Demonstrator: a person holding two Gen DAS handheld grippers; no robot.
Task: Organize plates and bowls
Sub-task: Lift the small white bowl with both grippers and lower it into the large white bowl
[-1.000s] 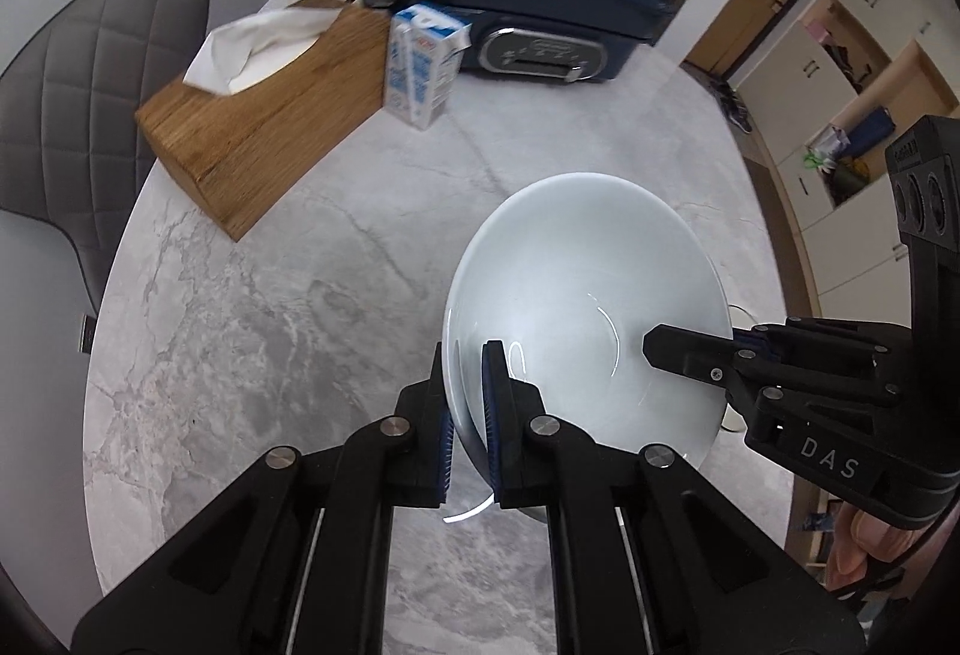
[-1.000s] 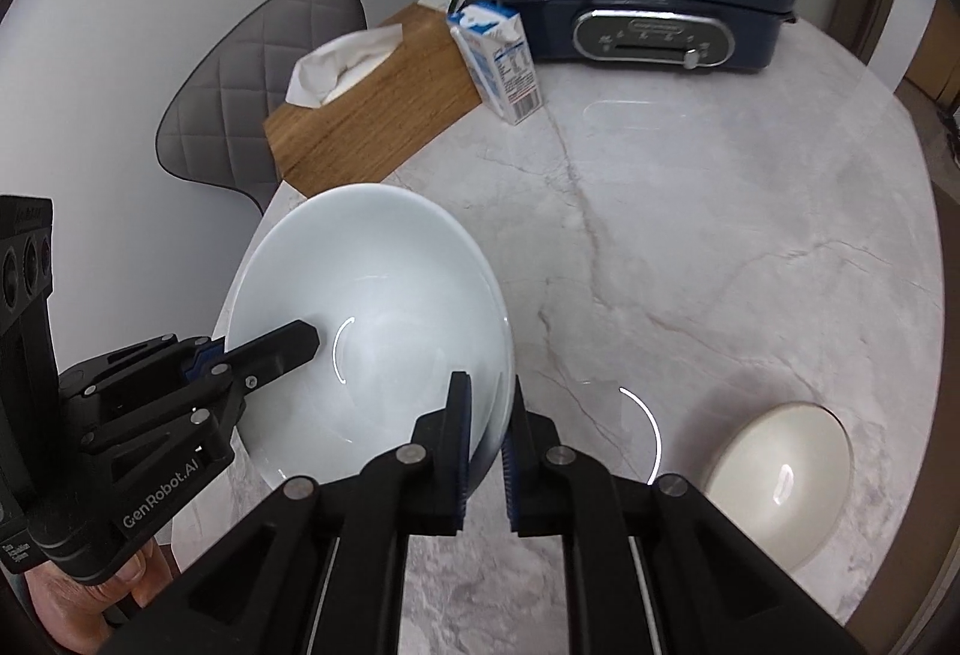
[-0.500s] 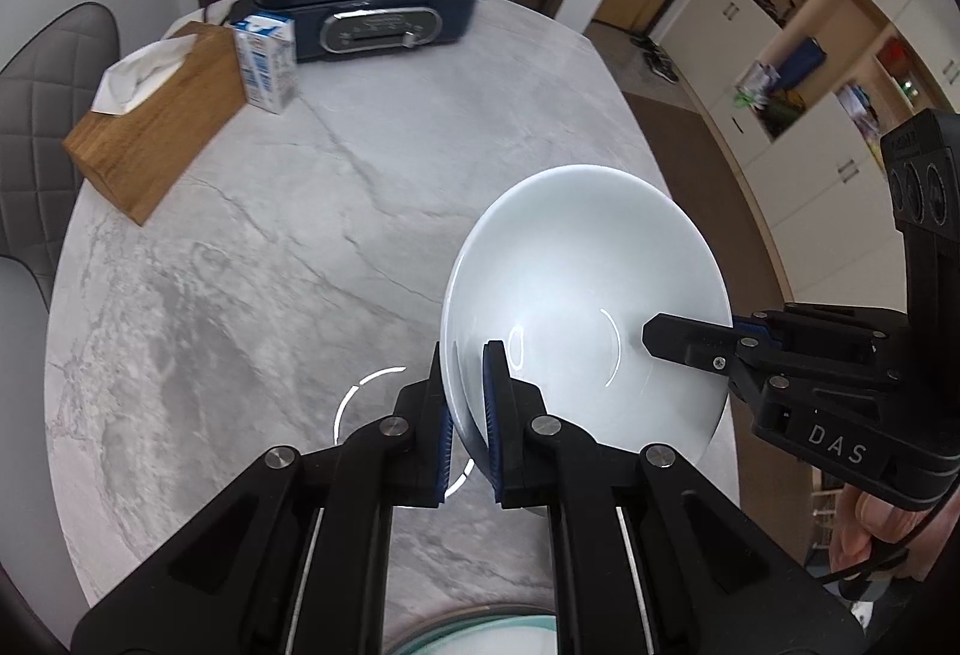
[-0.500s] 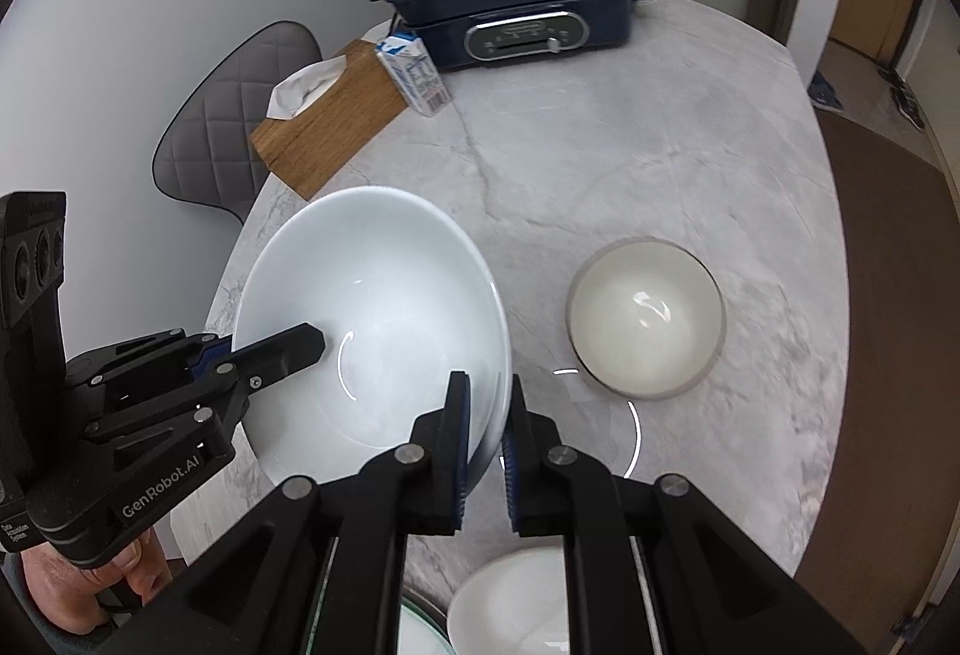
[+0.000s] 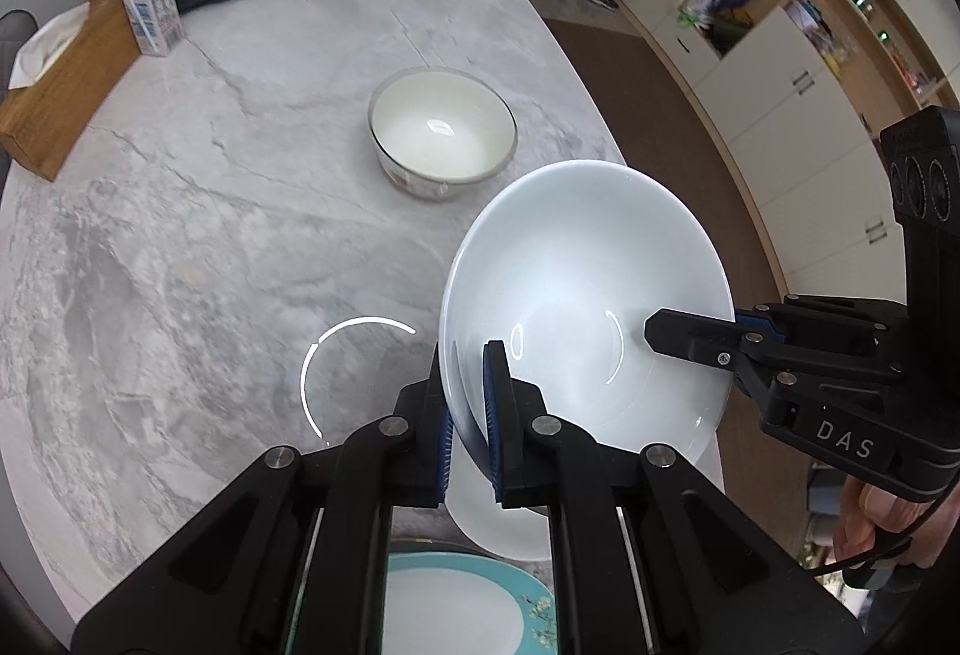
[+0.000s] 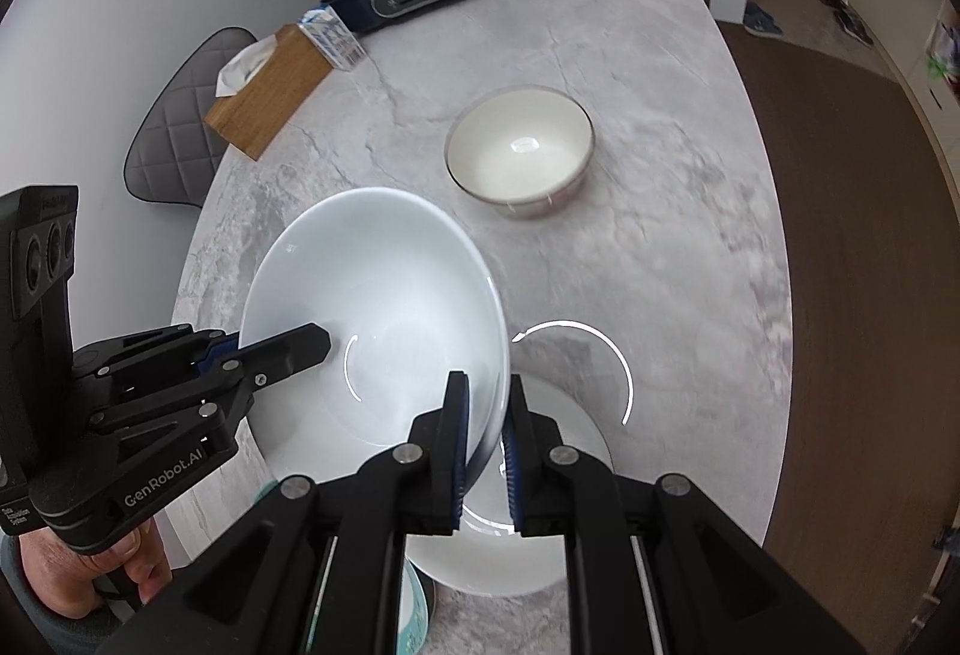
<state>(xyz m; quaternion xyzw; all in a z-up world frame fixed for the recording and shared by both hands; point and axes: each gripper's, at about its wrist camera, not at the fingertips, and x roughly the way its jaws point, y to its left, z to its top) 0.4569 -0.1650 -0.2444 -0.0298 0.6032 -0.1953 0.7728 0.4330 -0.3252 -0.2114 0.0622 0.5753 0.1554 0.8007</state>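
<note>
White bowl [image 5: 585, 289], gripped by both grippers, now hangs over a white plate [image 6: 540, 553].

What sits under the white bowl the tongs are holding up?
Under the white bowl, pinched at opposite rims by the left tongs and right tongs, lies a white plate on the marble table, beside a teal-rimmed plate. Both are partly covered.

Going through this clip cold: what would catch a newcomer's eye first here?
A big white bowl held in the air, with the left gripper and the right gripper each clamped on opposite sides of its rim. Beyond it a cream bowl stands alone on the marble table.
</note>
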